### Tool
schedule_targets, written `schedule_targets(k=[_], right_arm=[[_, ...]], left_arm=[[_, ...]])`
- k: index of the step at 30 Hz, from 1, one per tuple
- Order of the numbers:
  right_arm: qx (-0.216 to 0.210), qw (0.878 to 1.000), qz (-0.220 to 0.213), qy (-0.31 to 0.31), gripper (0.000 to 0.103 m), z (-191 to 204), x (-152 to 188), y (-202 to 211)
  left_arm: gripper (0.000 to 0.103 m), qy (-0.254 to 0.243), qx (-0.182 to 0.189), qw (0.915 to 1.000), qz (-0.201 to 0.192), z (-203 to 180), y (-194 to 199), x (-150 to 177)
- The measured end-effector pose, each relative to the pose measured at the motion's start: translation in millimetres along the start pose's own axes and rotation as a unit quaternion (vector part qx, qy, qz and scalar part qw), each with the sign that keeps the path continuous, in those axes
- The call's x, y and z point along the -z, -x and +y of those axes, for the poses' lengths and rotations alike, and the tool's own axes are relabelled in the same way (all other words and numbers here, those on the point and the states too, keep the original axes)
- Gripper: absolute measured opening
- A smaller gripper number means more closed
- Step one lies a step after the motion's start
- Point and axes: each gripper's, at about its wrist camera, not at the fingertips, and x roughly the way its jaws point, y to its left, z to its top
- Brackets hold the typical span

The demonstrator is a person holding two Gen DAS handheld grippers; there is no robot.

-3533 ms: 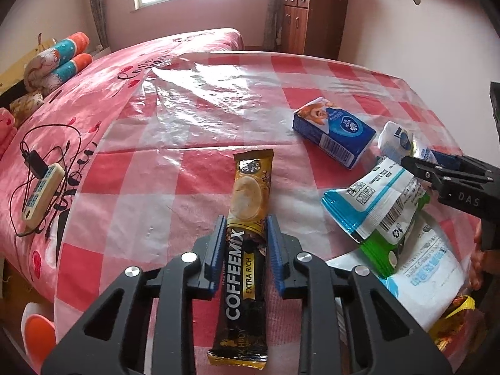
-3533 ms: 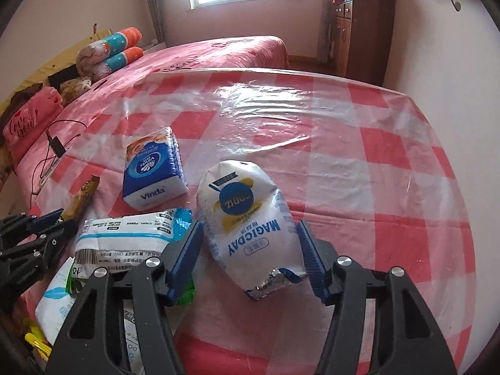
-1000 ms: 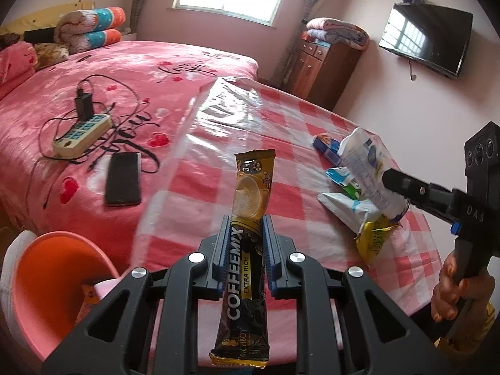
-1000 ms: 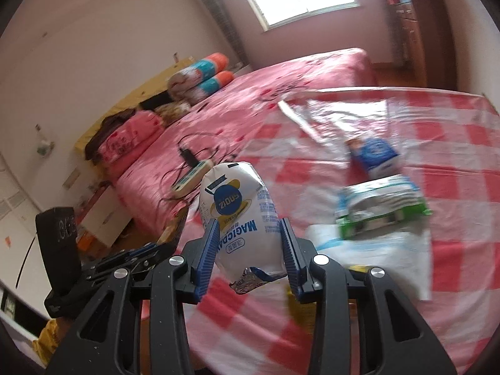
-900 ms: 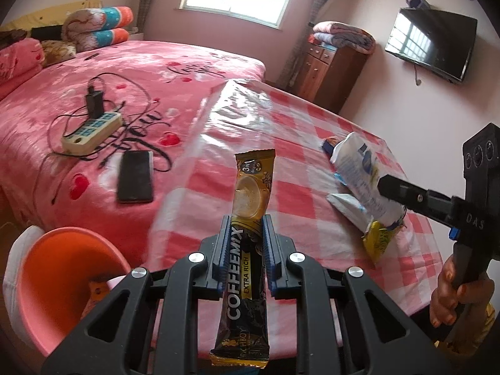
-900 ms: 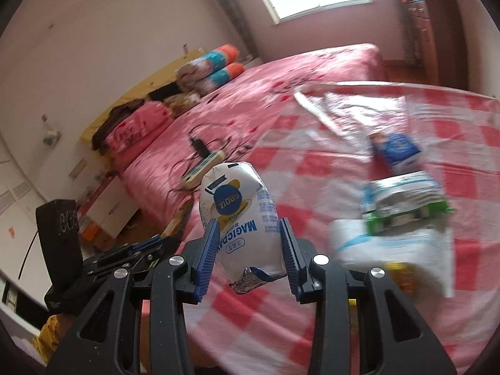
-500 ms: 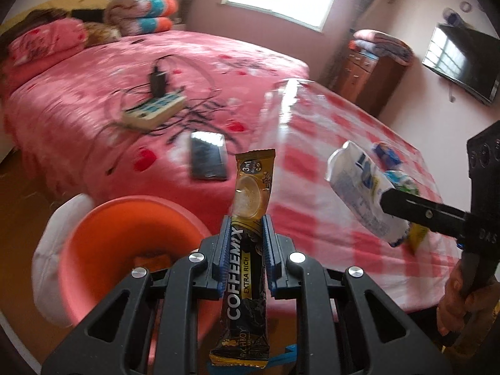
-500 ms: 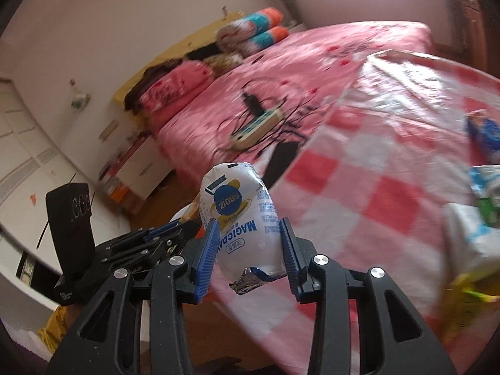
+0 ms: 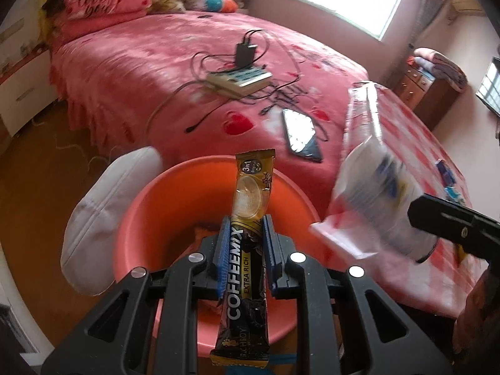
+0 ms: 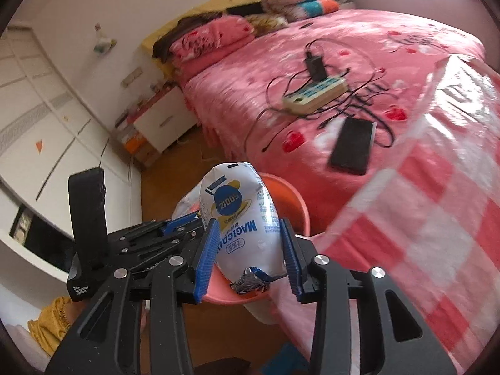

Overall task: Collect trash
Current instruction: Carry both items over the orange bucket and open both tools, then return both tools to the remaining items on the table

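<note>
Left hand-held gripper [image 9: 244, 256]: was clamped on a coffee sachet [image 9: 248, 225], which was held over the orange bin [image 9: 150, 218].
Right hand-held gripper [image 10: 248, 256]: was closed on a white snack bag [image 10: 240, 218], which was held beside the bin's rim [image 10: 297, 203].
Bin: was seen on the floor beside the bed [image 9: 150, 62], with some trash visible inside.
Bed: a power strip [image 9: 239, 79] and 1 phone [image 9: 301, 132] were seen lying on it.
Bench [image 10: 437, 218]: was covered by a red checked cloth.
</note>
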Motion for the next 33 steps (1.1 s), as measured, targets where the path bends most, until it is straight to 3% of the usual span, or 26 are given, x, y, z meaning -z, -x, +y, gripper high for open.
schedule_targets(k=[2, 3, 4, 5, 9, 10, 16, 33], right_arm=[[-0.003, 1.000, 0.005, -0.004, 0.058, 0, 3, -6], [-0.001, 1.000, 0.000, -0.010, 0.070, -2, 5, -4], [-0.002, 1.000, -0.005, -0.017, 0.075, -4, 7, -1], [-0.001, 1.000, -0.010, -0.021, 0.076, -7, 9, 3], [0.038, 0.998, -0.048, -0.022, 0.086, -14, 13, 24], [0.047, 0.997, -0.056, -0.022, 0.088, -16, 14, 29], [0.080, 0.992, -0.092, -0.029, 0.090, -27, 26, 50], [0.140, 0.977, -0.158, -0.018, 0.093, -43, 46, 111]], left_arm=[[0.029, 0.009, -0.012, 0.9999, 0.007, 7, -7, 3], [0.031, 0.014, -0.019, 0.9997, 0.010, 10, -10, 5], [0.039, 0.018, -0.023, 0.9995, 0.012, 12, -12, 6], [0.048, 0.020, -0.028, 0.9993, 0.012, 15, -14, 8], [0.055, 0.018, -0.046, 0.9988, 0.008, 17, -15, 10], [0.062, 0.018, -0.048, 0.9987, 0.005, 16, -14, 9], [0.073, 0.006, -0.036, 0.9993, -0.013, 3, -6, 5], [0.076, -0.062, 0.016, 0.9976, -0.028, -86, 13, -9]])
